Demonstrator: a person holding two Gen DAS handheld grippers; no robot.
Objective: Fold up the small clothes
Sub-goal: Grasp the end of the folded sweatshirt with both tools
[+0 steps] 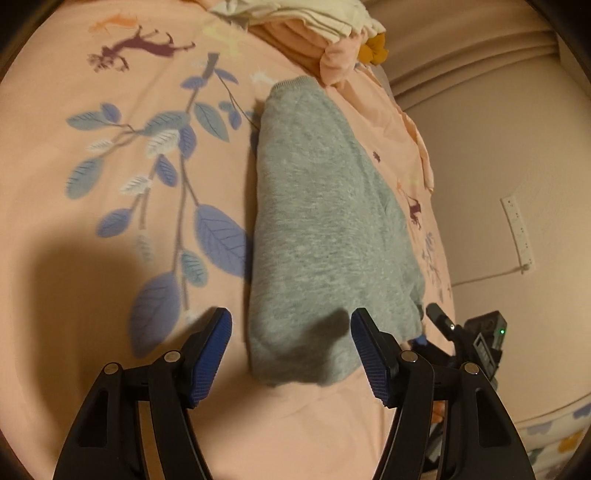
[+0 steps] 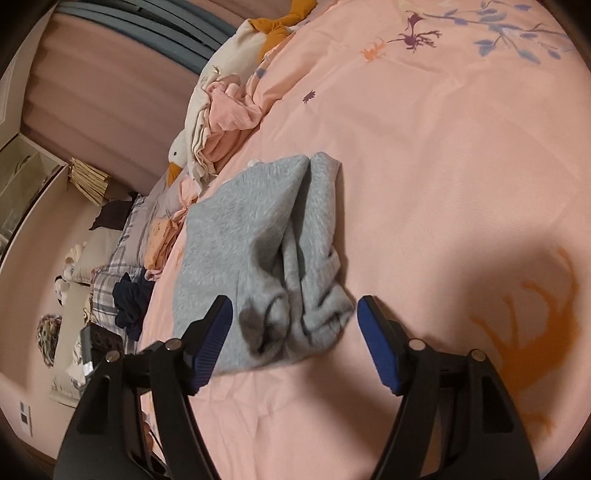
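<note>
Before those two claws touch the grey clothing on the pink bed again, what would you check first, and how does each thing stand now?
1. Left gripper open, nothing pinched: ok.
2. Right gripper open, nothing pinched: ok.
3. Grey garment lies folded lengthwise on the pink bedsheet: ok.
4. Near end tidy: not ok, bunched and wrinkled in the right wrist view.
5. Pile of other clothes apart from the garment: ok.
6. Layers underneath aligned: cannot tell.

The left gripper [image 1: 291, 328] hangs open over a folded grey garment [image 1: 325, 236] on the pink bedsheet [image 1: 92, 229].
</note>
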